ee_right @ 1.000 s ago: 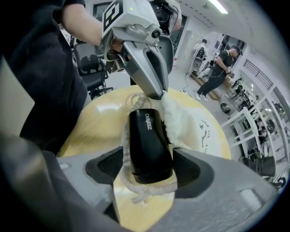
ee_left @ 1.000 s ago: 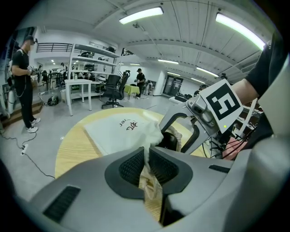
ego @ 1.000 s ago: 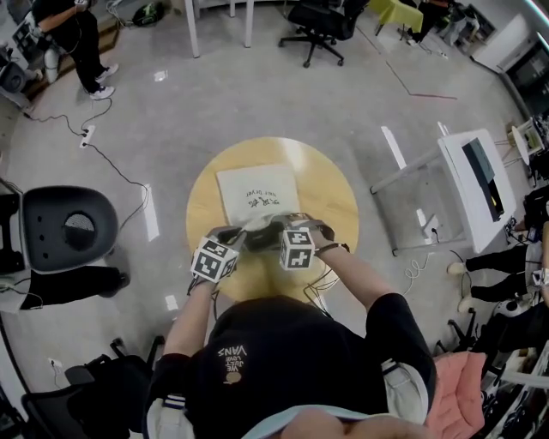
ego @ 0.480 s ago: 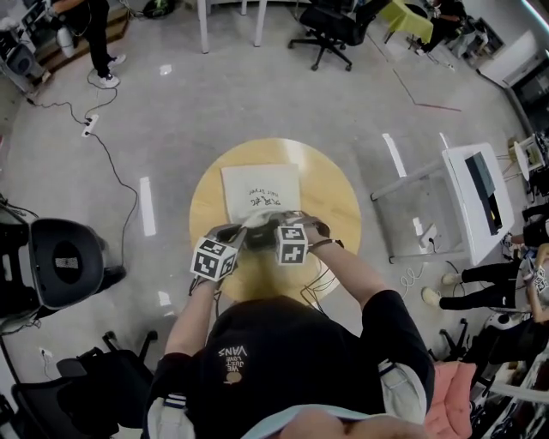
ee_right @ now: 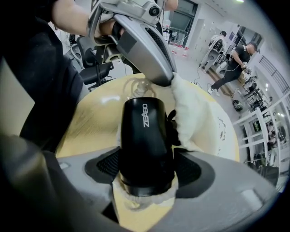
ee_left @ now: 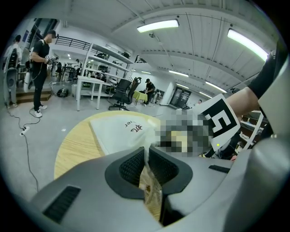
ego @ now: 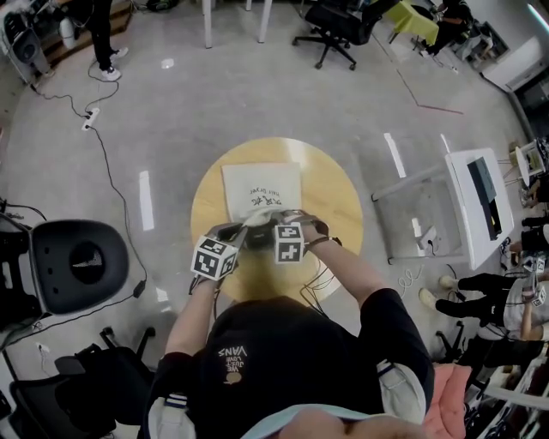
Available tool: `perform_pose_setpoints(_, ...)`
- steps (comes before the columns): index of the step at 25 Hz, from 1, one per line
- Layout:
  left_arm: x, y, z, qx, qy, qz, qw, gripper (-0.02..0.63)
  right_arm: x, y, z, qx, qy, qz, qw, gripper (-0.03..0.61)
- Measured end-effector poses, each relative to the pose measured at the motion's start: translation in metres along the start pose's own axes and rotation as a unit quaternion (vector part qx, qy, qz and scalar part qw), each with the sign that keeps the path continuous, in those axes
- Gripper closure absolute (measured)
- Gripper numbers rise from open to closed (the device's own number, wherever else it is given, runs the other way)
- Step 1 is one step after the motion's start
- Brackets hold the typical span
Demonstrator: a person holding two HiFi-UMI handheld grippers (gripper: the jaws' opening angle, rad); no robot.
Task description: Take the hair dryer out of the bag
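A white cloth bag [ego: 262, 187] with dark print lies flat on the round wooden table [ego: 330, 201]. Its near edge is lifted. My left gripper [ee_left: 147, 166] is shut on that thin edge of the bag [ee_left: 118, 130]. In the right gripper view my left gripper [ee_right: 144, 38] pinches the bag's mouth [ee_right: 192, 115] from above. My right gripper [ee_right: 146, 171] is shut on the black hair dryer [ee_right: 145, 136], whose barrel sticks out of the bag's mouth. In the head view the two grippers, left [ego: 233, 237] and right [ego: 276, 228], meet at the bag's near edge.
The person stands against the table's near rim. On the floor around it are a black chair [ego: 77, 266] at the left, a cable [ego: 111, 171], an office chair [ego: 339, 21] at the back, and a white desk [ego: 480, 197] at the right. People stand far off.
Both grippers stay at the bag's near edge with the same holds. Only the head view has shifted a little.
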State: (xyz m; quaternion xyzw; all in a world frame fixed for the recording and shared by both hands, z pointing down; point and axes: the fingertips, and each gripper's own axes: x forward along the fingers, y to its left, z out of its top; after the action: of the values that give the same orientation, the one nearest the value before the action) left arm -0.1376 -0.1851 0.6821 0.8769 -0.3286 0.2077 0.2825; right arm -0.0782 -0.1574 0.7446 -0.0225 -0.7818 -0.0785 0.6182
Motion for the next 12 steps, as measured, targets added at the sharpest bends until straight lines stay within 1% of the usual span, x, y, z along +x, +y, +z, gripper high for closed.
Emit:
perform_pose_setpoints(9,0.002,0.001,-0.004,-0.009,-0.002,-0.004,0.9999,0.568,0.009,0.005,-0.001,-0.005,0.021,0.031,0.999,0.225)
perform_pose_setpoints(12,0.002,0.000,-0.005,-0.011,-0.002,-0.006,0.9999,0.569,0.011,0.007,0.000,-0.006,0.025,0.050,0.998,0.225)
